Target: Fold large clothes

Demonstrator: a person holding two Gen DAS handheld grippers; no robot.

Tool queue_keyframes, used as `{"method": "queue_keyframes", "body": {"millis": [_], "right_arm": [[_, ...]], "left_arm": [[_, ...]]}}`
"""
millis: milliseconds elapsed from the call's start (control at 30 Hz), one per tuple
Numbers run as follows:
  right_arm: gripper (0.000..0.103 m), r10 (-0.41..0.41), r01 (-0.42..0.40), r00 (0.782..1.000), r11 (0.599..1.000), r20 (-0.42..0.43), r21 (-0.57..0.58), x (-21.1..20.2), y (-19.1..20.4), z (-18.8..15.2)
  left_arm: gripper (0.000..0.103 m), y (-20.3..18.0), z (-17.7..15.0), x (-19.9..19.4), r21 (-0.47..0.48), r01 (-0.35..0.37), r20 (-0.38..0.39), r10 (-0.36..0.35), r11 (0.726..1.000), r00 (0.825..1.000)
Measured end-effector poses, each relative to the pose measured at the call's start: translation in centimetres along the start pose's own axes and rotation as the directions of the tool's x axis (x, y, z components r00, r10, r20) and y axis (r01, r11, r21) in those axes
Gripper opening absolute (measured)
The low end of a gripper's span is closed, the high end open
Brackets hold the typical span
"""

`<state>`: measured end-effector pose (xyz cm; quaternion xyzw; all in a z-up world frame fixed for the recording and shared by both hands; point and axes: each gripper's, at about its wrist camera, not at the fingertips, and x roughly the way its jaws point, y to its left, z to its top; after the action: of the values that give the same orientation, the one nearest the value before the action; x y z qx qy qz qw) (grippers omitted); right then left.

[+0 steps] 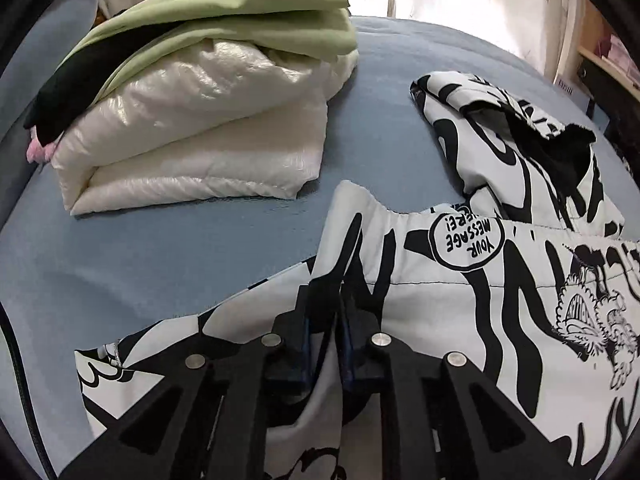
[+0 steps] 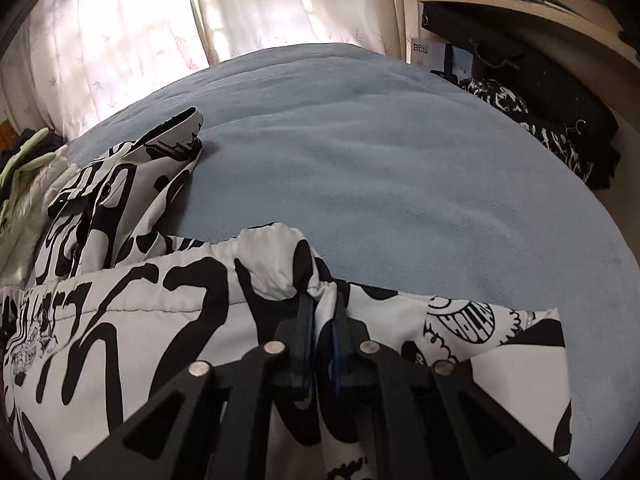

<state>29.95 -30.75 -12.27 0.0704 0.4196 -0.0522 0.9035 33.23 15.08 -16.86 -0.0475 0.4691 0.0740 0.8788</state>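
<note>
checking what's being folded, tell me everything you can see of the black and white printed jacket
The black-and-white graphic-print padded jacket lies spread on the blue fleece bed cover. Its smooth, lightly quilted fabric carries bold black cartoon shapes and a speech bubble reading "your message here". A part with a black lining lies crumpled at the far side. The left tongs are shut on a fold of its fabric near a gathered edge, and the right tongs are shut on a bunched corner. It lies apart from the folded stack beside it.
</note>
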Motion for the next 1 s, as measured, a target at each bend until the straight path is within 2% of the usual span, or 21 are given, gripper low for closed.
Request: {"method": "queue_keyframes", "body": {"millis": [33, 100, 133, 267, 367, 467, 600, 733, 767, 867, 933, 967, 1000], "right_arm": [[0.014, 0.010, -0.010, 1.000, 1.000, -0.009, 0.012, 0.0, -0.4, 0.1], [0.030, -0.003, 0.004, 1.000, 1.000, -0.025, 0.027, -0.2, -0.8, 0.3], [0.032, -0.010, 0.011, 0.999, 0.999, -0.031, 0.035, -0.6, -1.0, 0.5], [0.032, -0.016, 0.015, 1.000, 0.998, 0.016, 0.066, -3.3, -0.5, 0.6], [0.032, 0.044, -0.048, 0.996, 0.998, 0.081, 0.050, -5.6, 1.0, 0.8], [0.032, 0.102, -0.101, 0.992, 0.995, 0.073, -0.009, -6.3, 4.5, 1.1], [0.032, 0.170, -0.166, 0.985, 0.982, 0.036, -0.092, -5.5, 9.3, 0.7], [0.032, 0.163, -0.168, 0.985, 0.976, -0.047, -0.138, -2.7, 11.4, -0.4], [0.032, 0.153, -0.159, 0.987, 0.978, -0.052, -0.138, -1.9, 11.1, -0.6], [0.029, 0.172, -0.174, 0.985, 0.981, -0.031, -0.083, -0.9, 7.8, -0.2], [0.024, 0.163, -0.163, 0.987, 0.986, -0.008, -0.039, -0.5, 4.6, 0.4], [0.005, 0.181, -0.181, 0.983, 0.983, -0.010, -0.021, -0.3, 2.9, 0.6], [0.000, 0.184, -0.185, 0.983, 0.983, -0.013, -0.018, -0.1, 1.3, 0.6]], "left_arm": [[0.017, 0.4, 0.1, -0.2, -0.012, 0.013, -0.002, -0.013, 1.000, 1.000], [0.025, 1.3, 0.2, -0.6, -0.031, 0.022, -0.011, -0.022, 0.999, 1.000], [0.025, 1.5, 0.3, -0.8, -0.034, 0.028, -0.015, -0.029, 0.999, 0.999], [0.025, 2.1, 0.1, -3.0, -0.029, 0.048, 0.009, -0.048, 0.998, 0.999], [0.025, 1.8, -0.1, -5.5, -0.017, 0.038, 0.090, -0.036, 0.999, 0.995], [0.024, 0.3, 0.4, -6.4, 0.013, 0.023, 0.131, -0.025, 1.000, 0.991], [0.012, -2.1, 0.8, -4.7, 0.046, -0.002, 0.101, -0.003, 0.999, 0.995], [0.011, -2.5, 0.9, -1.2, 0.043, -0.055, 0.052, 0.053, 0.998, 0.997], [0.011, -2.3, 0.9, -0.6, 0.042, -0.046, 0.046, 0.044, 0.998, 0.998], [0.011, -1.3, 1.3, -0.2, 0.027, -0.013, 0.054, 0.011, 1.000, 0.998], [0.010, -0.7, 1.4, 0.0, 0.030, -0.029, 0.063, 0.027, 0.999, 0.998], [0.008, -0.1, 1.5, 0.2, 0.023, -0.027, 0.060, 0.025, 0.999, 0.998], [0.007, 0.6, 1.5, 0.3, 0.010, -0.009, 0.055, 0.008, 1.000, 0.998]]}}
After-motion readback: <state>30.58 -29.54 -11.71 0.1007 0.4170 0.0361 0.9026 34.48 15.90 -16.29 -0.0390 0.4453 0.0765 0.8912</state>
